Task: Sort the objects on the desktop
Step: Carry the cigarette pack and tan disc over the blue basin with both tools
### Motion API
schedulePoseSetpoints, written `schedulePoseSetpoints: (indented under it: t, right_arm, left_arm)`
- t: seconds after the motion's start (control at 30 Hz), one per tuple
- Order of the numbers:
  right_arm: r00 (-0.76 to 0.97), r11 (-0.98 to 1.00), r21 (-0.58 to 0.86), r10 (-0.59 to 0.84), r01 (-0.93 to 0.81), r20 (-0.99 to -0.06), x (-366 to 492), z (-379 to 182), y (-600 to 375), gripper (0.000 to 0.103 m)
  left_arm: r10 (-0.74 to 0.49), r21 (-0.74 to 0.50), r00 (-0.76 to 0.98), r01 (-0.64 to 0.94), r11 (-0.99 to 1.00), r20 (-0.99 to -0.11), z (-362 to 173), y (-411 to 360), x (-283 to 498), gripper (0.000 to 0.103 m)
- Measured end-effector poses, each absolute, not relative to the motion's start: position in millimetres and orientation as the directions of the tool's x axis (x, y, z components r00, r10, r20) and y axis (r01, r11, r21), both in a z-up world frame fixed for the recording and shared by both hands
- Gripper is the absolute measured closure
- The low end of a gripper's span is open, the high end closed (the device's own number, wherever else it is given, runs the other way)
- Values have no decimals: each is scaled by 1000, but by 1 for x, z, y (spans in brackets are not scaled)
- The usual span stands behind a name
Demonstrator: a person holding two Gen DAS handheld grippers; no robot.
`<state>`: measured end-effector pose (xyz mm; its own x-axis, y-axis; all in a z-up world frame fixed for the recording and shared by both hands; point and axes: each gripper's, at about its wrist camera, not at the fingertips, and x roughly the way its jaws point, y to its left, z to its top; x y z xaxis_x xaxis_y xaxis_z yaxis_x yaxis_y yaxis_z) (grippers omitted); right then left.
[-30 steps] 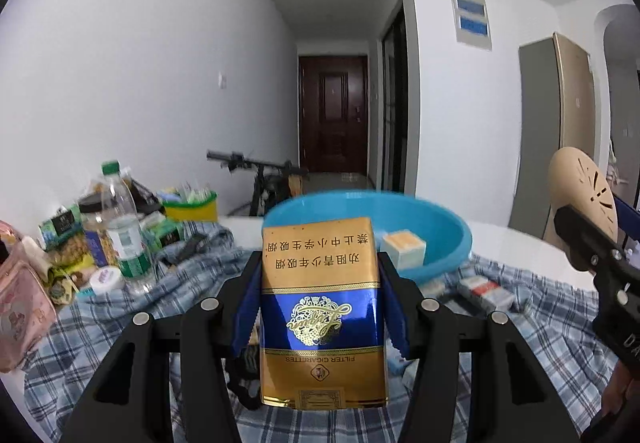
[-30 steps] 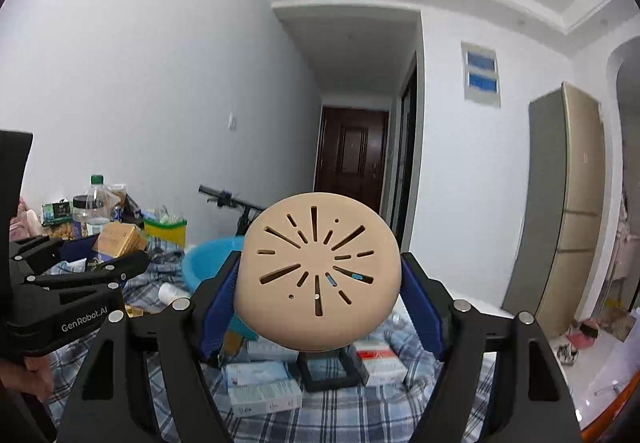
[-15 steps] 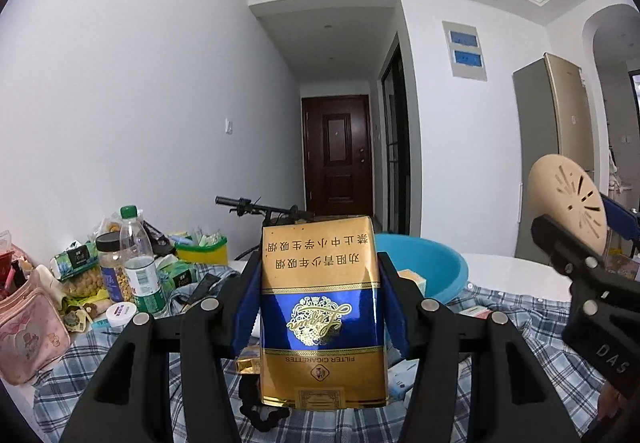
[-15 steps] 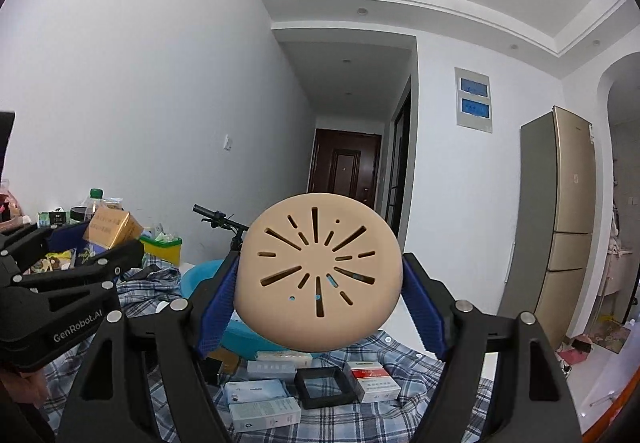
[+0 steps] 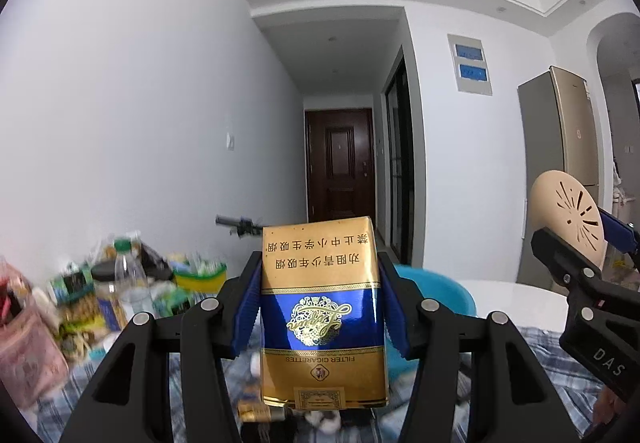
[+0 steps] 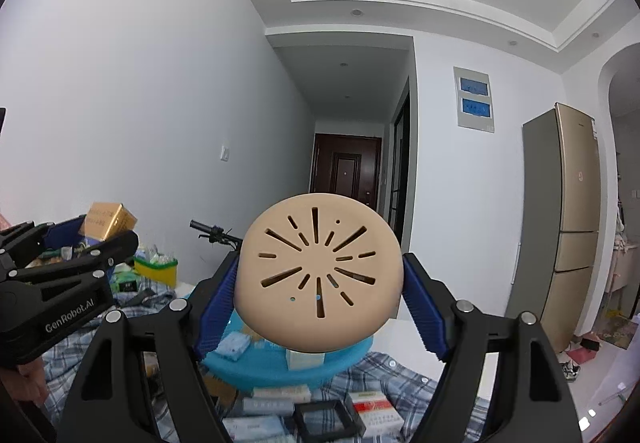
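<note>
My left gripper [image 5: 320,307] is shut on a gold and blue cigarette pack [image 5: 320,315], held upright above the table; the pack also shows in the right wrist view [image 6: 106,221]. My right gripper [image 6: 318,295] is shut on a round beige slotted lid [image 6: 318,275], held up in front of the blue basin [image 6: 280,367]; the lid also shows in the left wrist view [image 5: 568,219]. The basin [image 5: 448,299] holds small boxes and sits on a plaid cloth [image 6: 400,375].
Bottles, jars and snack packs [image 5: 100,299] crowd the table's left. A pink bag [image 5: 24,355] stands at the near left. Cigarette packs [image 6: 374,413] and a black square frame [image 6: 324,421] lie on the cloth before the basin. A yellow-green container [image 6: 156,271] stands at the back.
Both grippers have risen and tilted upward with their loads; the table now sits lower in both views. Grips are unchanged.
</note>
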<state>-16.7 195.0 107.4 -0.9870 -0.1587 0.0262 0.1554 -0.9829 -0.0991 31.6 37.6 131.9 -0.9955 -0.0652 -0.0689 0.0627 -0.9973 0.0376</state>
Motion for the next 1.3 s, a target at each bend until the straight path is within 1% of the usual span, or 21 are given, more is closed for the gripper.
schedulePoseSetpoints:
  t: [0.07,0.13,0.27,0.4,0.6,0.87,1.07,1.3]
  right_arm:
    - [-986,-983,-80,-167,166,14,-27,112,198,27]
    - [-985,-983,-68,-173,172,12,-37,117,200,27]
    - [-978,-977,-53,-208,207,9,-59,125,200,27]
    - [-981,-979,-64,-193,192,4,-83,130,195,26]
    - [-979,-978,-51,-203,204,-23,-123,128,189,26]
    - [-978,-977,-54,-202,204,-46,-175,123,181,26]
    - [-984,-982,-69,-176,176,-8,-205,125,178,26]
    - [-984,-981,-74,-177,177,-15,-236,123,169,26]
  left_arm:
    - [-47,31,-996,45,-998,-77,137,36,21,47]
    - [-16,7,-993,15,-1000,-116,141,33,2,47]
    - [-26,20,-993,24,-1000,-117,146,32,-25,47]
    - [-12,3,-990,12,-1000,-142,148,31,-56,47]
    - [-11,-2,-988,11,-1000,-154,150,30,-106,47]
    - [-28,2,-991,28,-1000,-131,154,27,-166,47]
    - [-20,-2,-991,21,-1000,-133,151,26,-211,47]
    - [-26,17,-992,24,-1000,-128,146,26,-242,47]
